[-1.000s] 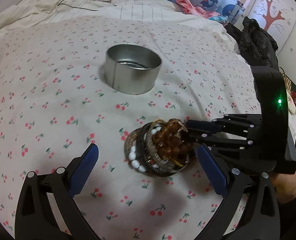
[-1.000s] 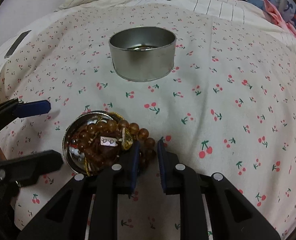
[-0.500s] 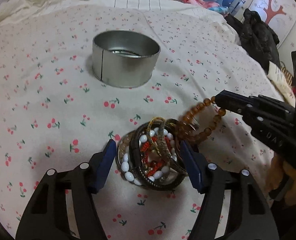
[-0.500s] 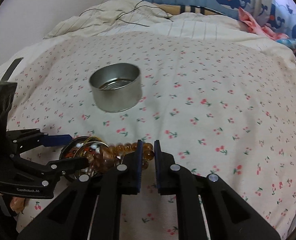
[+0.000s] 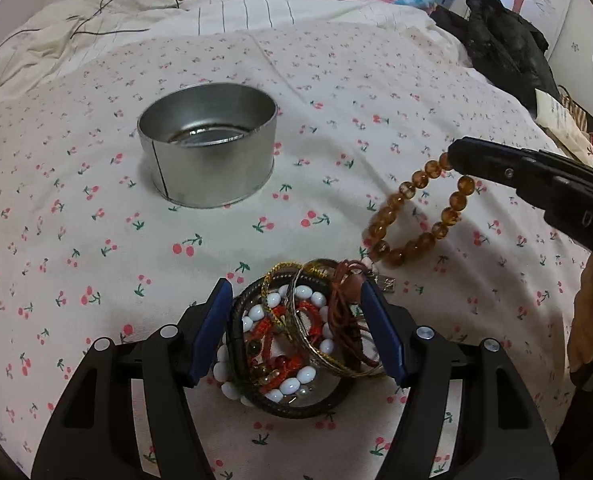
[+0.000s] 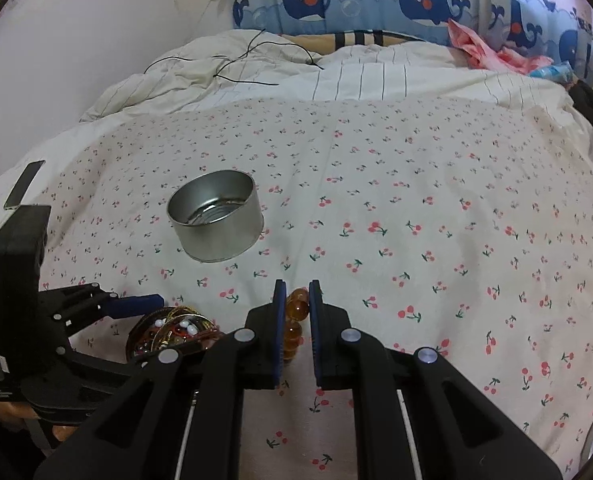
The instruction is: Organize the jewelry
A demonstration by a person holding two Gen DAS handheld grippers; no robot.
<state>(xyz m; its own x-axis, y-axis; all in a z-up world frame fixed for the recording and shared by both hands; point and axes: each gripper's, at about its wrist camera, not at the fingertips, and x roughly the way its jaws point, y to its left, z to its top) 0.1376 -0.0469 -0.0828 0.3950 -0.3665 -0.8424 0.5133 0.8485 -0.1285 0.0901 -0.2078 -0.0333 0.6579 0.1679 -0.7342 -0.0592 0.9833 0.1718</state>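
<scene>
My left gripper point(image 5: 296, 300) is shut on a low round dish point(image 5: 296, 404) heaped with bracelets point(image 5: 292, 332): white beads, red cord, gold bangles, brown leather. It also shows in the right wrist view point(image 6: 168, 332). My right gripper point(image 6: 297, 300) is shut on an amber bead bracelet point(image 6: 296, 308), which hangs clear of the heap above the bedspread in the left wrist view point(image 5: 416, 216). An empty round metal tin point(image 5: 212, 148) stands upright further back on the cherry-print bedspread point(image 5: 76, 220); it also shows in the right wrist view point(image 6: 216, 224).
A rumpled striped duvet point(image 6: 336, 76) with a thin black cable point(image 6: 232, 64) lies behind. Black clothing point(image 5: 504, 52) is heaped at the right edge. A phone point(image 6: 24, 190) lies at the bed's left edge. Whale-print curtains point(image 6: 376, 0) hang behind.
My right gripper has lifted the amber bracelet off the heap and up to the right. My left gripper has moved in and closed on the dish.
</scene>
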